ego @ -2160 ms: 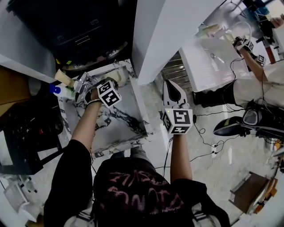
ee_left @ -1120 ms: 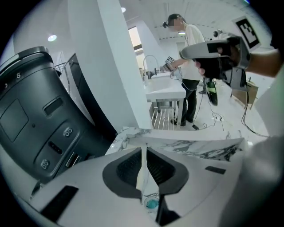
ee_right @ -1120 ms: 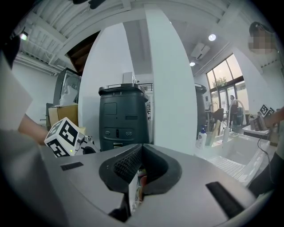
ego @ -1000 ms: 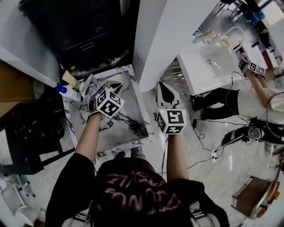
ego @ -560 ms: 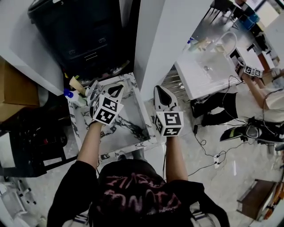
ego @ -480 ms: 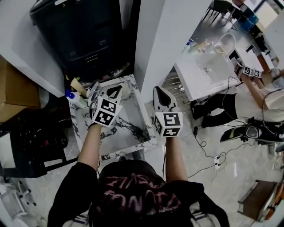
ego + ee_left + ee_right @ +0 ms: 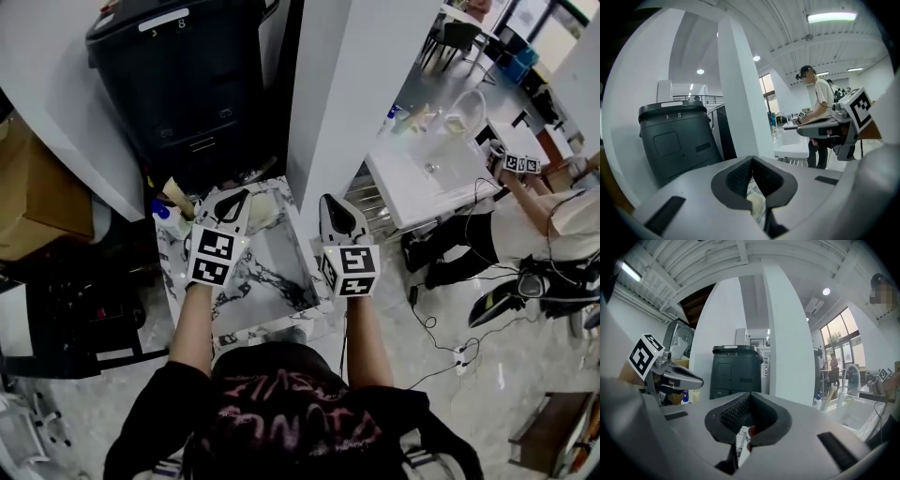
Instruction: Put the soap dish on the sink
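- Soap dish [image 7: 260, 214]: cream, seemingly lying on marble sink [image 7: 270, 274] back rim, just beside left gripper [image 7: 232, 199] tips.
- Probably light, stiff, slippery when wet; best pinched across its rim.
- Left gripper and right gripper [image 7: 336, 206] both closed, holding nothing.
- Readable: "8" on black bin [image 7: 675, 140].

I am looking down at a tall black bin [image 7: 183, 84] standing just beside a white pillar [image 7: 352, 84], a cardboard box [image 7: 37, 202] sitting to its left. Off right, another person [image 7: 570, 232] is standing at a white counter [image 7: 427, 173].
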{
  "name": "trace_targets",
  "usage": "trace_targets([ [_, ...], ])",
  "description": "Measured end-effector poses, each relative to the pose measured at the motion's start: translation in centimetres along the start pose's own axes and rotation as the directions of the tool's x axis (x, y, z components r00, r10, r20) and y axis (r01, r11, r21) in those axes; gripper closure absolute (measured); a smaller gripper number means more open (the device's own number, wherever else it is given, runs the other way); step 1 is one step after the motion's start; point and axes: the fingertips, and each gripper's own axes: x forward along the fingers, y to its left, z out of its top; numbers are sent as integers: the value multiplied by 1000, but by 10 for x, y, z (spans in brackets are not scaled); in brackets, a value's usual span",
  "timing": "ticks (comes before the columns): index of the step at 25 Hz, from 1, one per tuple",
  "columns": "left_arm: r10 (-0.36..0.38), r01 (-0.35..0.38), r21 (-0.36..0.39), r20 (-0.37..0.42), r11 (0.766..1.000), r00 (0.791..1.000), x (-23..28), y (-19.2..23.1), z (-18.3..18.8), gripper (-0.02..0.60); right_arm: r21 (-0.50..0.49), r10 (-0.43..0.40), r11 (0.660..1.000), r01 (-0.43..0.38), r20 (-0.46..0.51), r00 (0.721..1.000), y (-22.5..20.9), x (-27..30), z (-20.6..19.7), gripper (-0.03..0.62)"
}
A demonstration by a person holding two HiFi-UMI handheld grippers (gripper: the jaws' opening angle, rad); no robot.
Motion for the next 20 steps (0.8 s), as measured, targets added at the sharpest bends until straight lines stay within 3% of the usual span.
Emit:
trace_targets([
  [10,74,-70,-39,107,997,991,-35,15,19,566,-18,-1,1000,1,23,1000,10,-5,15,580],
  [20,107,-98,-73,130,992,986,-47,20,19,566,-13,2,1000,-1,38,999,13,-6,18,580],
])
